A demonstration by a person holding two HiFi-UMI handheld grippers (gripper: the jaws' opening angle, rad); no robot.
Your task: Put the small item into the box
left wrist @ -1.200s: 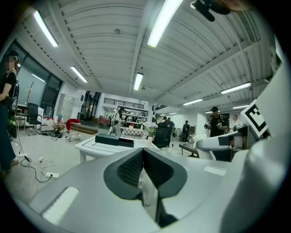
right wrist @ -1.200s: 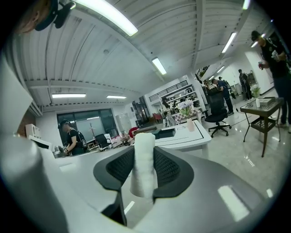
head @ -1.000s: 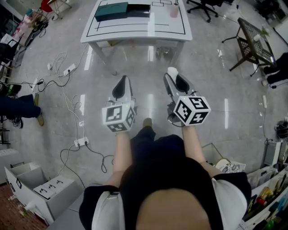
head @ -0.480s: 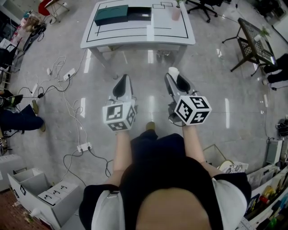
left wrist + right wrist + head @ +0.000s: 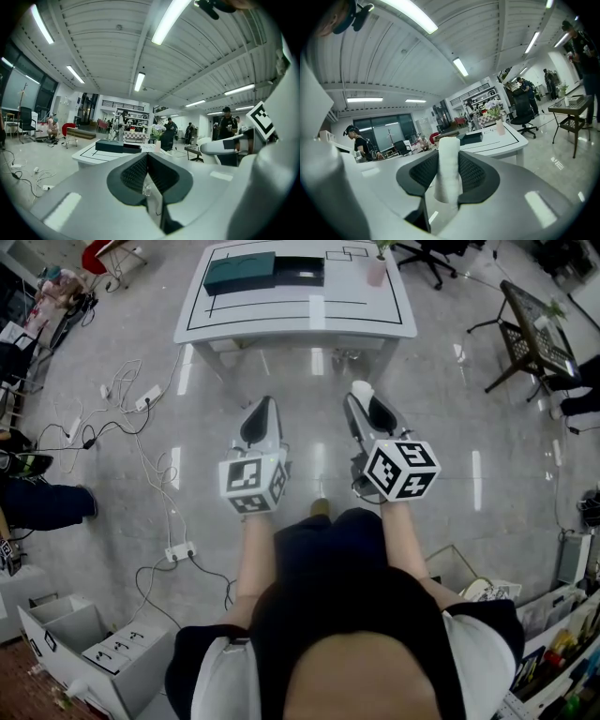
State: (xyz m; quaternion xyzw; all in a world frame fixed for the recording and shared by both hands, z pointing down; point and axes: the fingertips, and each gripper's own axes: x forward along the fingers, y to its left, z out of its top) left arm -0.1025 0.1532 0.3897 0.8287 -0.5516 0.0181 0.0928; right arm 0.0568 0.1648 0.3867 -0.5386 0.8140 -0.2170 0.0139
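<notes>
Up ahead, the teal box (image 5: pixel 240 273) sits on the bench (image 5: pixel 375 320), well apart from us. Our left tool (image 5: pixel 147 155) has its jaws together. Our right tool (image 5: pixel 449 157) is clamped on the white roll (image 5: pixel 448 173), which stands upright between its jaws.

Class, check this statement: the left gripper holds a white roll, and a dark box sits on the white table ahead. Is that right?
Not quite: the right gripper holds the white roll, as the right gripper view shows. The dark box does sit on the white table ahead.
</notes>
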